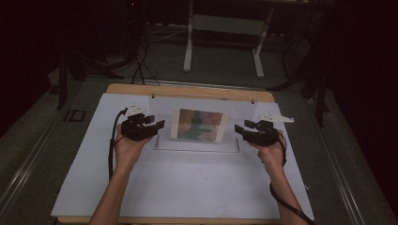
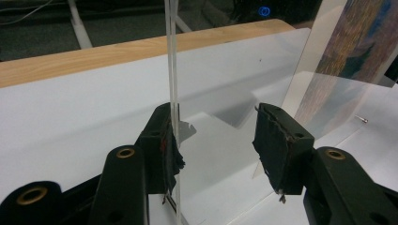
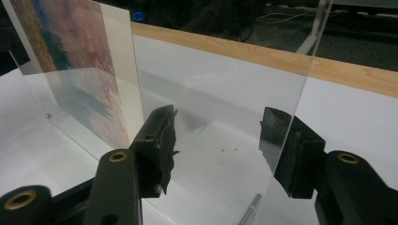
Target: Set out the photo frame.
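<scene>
A clear acrylic frame [image 1: 244, 112] stands upright on the white sheet [image 1: 187, 183], with a colourful picture [image 1: 199, 124] in its middle. My left gripper [image 1: 157, 123] is at the frame's left end and is open. In the left gripper view the frame's side edge [image 2: 172, 70] rises just beside one pad of my left gripper [image 2: 218, 140], and the picture [image 2: 347, 51] lies farther off. My right gripper [image 1: 241, 126] is open at the frame's right end. In the right gripper view one jaw of my right gripper [image 3: 218, 140] shows through the clear panel [image 3: 211, 93], next to the picture [image 3: 75, 61].
The white sheet covers a wooden table [image 1: 187, 90]. Small metal pins [image 1: 153, 96] sit at the frame's corners. Behind the table stand white table legs [image 1: 188, 42], cables [image 1: 141, 61] on the floor and dark stands [image 1: 319, 79].
</scene>
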Motion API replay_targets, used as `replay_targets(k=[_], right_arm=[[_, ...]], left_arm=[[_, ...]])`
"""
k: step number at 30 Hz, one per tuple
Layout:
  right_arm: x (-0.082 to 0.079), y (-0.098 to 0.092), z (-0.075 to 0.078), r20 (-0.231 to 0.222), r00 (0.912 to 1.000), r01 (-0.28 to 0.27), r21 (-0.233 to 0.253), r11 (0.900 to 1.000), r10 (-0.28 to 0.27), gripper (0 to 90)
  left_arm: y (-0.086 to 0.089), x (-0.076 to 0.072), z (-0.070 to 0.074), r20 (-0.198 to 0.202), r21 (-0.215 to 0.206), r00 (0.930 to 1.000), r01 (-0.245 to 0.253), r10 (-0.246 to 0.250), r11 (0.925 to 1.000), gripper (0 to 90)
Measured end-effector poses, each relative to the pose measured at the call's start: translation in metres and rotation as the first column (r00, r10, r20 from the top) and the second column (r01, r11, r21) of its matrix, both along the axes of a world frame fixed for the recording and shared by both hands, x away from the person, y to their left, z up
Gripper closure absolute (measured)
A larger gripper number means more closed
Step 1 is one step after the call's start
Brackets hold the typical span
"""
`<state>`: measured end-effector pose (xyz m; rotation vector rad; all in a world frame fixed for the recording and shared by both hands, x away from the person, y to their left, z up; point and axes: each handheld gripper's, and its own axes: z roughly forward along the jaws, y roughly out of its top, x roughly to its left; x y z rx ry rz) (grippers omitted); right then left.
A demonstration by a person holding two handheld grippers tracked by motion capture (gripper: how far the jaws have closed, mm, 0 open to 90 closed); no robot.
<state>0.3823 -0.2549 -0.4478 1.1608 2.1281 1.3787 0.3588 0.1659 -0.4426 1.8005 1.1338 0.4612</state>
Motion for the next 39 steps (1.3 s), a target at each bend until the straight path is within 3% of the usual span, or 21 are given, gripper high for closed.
replay_targets(k=[12,20,32,39], right_arm=[[-0.002,-0.001,-0.001,0.008,0.9999,-0.015,0.0,1.0,0.015,44.9],[-0.007,-0.002,-0.005,0.038,0.9992,-0.016,0.002,1.0,0.015,44.7],[-0.006,-0.002,-0.004,0.046,0.9986,-0.024,-0.02,1.0,0.025,44.2],[-0.008,-0.001,-0.003,0.051,0.9986,-0.012,-0.04,0.999,0.014,42.9]], left_arm=[[0.001,-0.004,-0.002,-0.001,-0.009,1.0,0.009,-0.009,0.9999,50.5],[0.002,-0.009,-0.008,0.049,-0.008,0.9987,0.016,-0.016,0.9998,50.3],[0.002,-0.01,-0.009,0.077,0.011,0.997,-0.004,0.003,0.9999,45.7],[0.009,-0.014,-0.008,0.088,-0.016,0.9958,-0.024,0.025,0.9996,45.4]])
